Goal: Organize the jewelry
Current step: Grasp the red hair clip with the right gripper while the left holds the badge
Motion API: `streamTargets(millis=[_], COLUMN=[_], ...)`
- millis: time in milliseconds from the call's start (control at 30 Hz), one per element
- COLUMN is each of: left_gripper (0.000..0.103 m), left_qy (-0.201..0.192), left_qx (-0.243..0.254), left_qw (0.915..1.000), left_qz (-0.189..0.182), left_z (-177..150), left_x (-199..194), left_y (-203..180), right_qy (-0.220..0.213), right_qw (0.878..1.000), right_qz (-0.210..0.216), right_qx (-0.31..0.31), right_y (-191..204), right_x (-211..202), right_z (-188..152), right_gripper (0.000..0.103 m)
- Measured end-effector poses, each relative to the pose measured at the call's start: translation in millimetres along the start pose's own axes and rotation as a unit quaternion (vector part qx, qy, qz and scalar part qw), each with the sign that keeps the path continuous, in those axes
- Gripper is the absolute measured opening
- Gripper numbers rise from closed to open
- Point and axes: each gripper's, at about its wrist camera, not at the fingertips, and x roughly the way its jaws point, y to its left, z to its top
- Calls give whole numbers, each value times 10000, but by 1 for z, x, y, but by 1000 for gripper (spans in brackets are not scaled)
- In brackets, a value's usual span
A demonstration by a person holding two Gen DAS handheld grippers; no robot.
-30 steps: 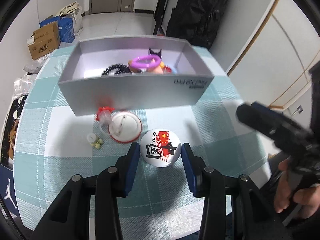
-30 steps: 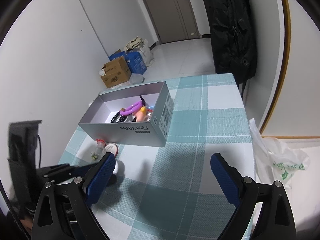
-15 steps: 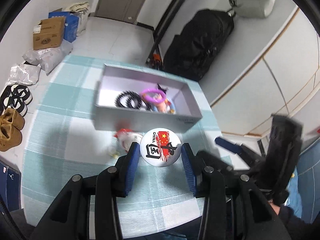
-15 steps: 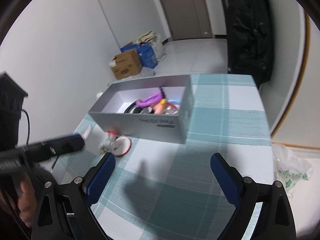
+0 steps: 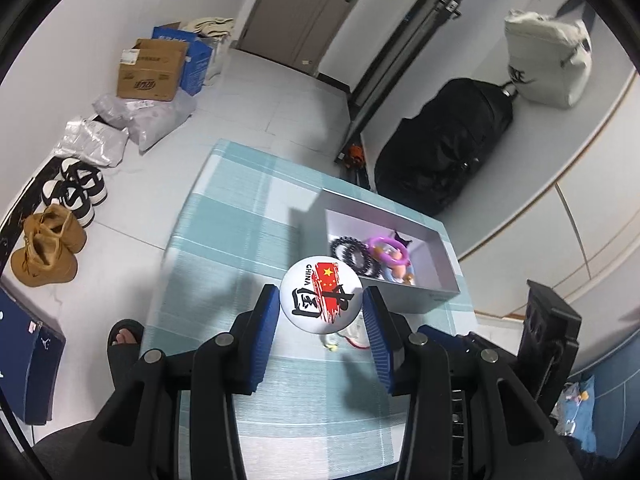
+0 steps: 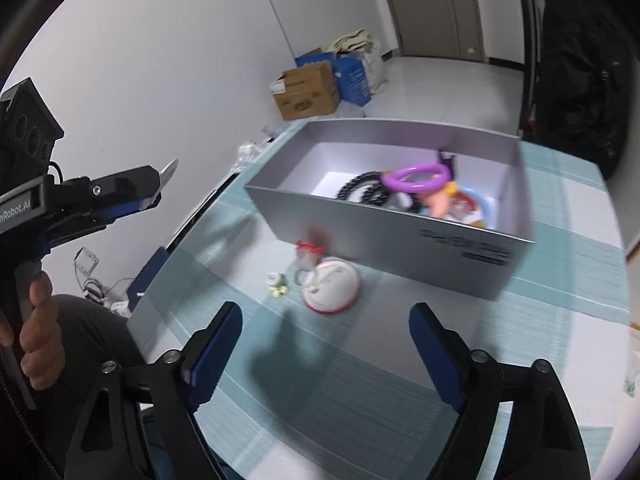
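We hold the left gripper (image 5: 321,316) high above the table (image 5: 240,248), its blue pads (image 5: 266,320) pinching a round white badge (image 5: 321,300) printed with CHINA, a red flag and black characters. The badge sits squarely between the two fingers, edge against each pad, face turned up toward the camera, clear of the checked teal cloth below. In the right wrist view this same gripper shows at the far left, and the badge appears only as a thin pale edge (image 6: 170,169) sticking out past its tips.

Beyond the badge and to the right lies the grey box (image 5: 444,264), open on top. Inside it we see a black bead bracelet (image 5: 352,250), a purple ring (image 5: 389,249) resting over it, and some small coloured pieces at the right end that we cannot make out.

On the cloth just in front of the box's near wall lie a red-rimmed white badge (image 6: 331,287), a small red-trimmed clear piece (image 6: 306,254) touching it, and a tiny yellow-green charm (image 6: 277,284) just to its left.

Our right gripper (image 6: 325,344) hangs with fingers spread wide and nothing between them, near the red-rimmed badge but above it.
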Motion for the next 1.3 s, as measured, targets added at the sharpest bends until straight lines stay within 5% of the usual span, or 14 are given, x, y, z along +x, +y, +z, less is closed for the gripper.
streamTargets(millis=[467,733,967,1233,1300], left_gripper=[37,37,37,37,37], left_qy=[156,255,253,237,225], left_qx=[-64,-66,-3,77,127], left_qw=[9998,9996,9995,9994,9994], left_qz=[-132,-98,-187,-225,-245], left_z=[7,8,8,8,8], left_x=[2,7,7,9,10], left_y=[11,14,11,4,0], right_qy=[-55,-123,-26,-124,-173], right_qw=[9997,9990,9986,9993,9993], right_qz=[-180,-320,-505,-353,-310], right_qx=[156,292,168,46,76], right_y=[17,17,24,25,23], right_x=[37,47,52,42,37], right_z=[12,20,24,21,21], right_gripper=[56,50,19,12,3])
